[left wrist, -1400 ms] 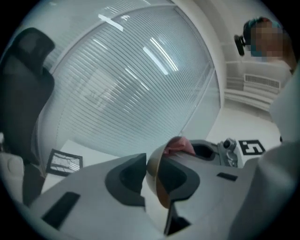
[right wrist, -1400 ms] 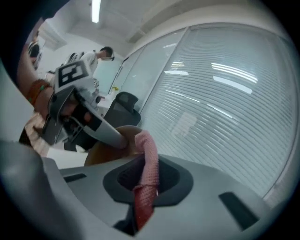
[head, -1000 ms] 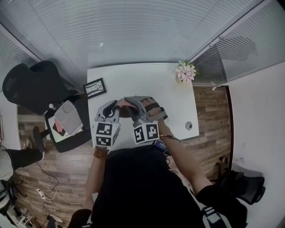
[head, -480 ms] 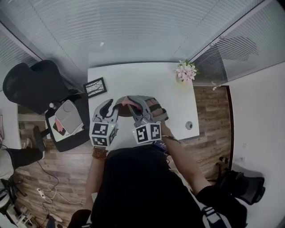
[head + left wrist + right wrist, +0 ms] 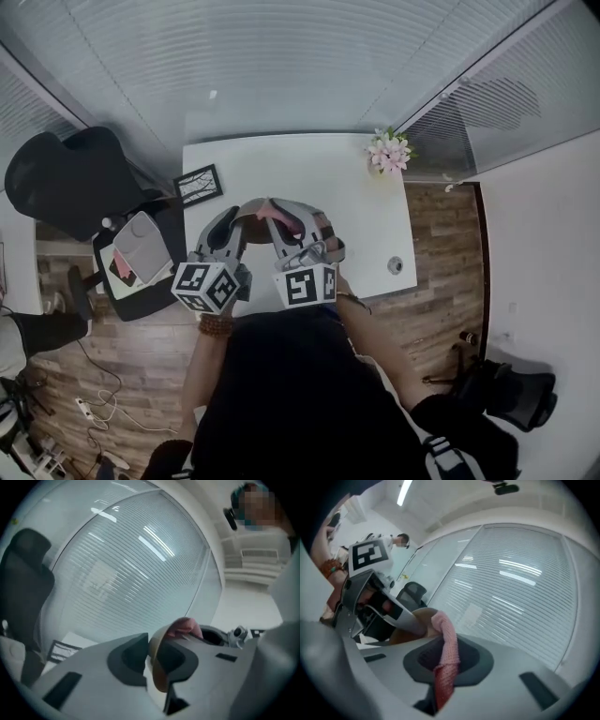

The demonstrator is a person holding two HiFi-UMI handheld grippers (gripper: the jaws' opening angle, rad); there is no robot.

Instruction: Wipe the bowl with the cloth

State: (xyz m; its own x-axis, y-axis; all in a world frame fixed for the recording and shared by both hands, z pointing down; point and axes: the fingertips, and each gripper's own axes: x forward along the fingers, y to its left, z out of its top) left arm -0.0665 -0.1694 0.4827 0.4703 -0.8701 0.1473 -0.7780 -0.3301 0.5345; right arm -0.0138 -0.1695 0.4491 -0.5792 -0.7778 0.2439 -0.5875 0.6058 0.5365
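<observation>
Left gripper [image 5: 149,656], jaws just closing again on the rim of the brown bowl [image 5: 157,676], has lifted and rolled it above the white table [image 5: 309,178]. Right gripper [image 5: 446,663], pinched on the pink cloth [image 5: 449,644], has risen alongside, with the cloth tip inside the bowl just ahead, so wiping looks under way. Picture frame [image 5: 199,184] and flowers [image 5: 389,150] lie well beyond, blocking nothing.

Your head view looks steeply down from high above the white rectangular table [image 5: 309,173]. Your two gripper views sit close and near level, facing the slatted glass wall [image 5: 511,588]. Both share the pink knitted cloth [image 5: 447,650] and tan rounded bowl [image 5: 153,665].
</observation>
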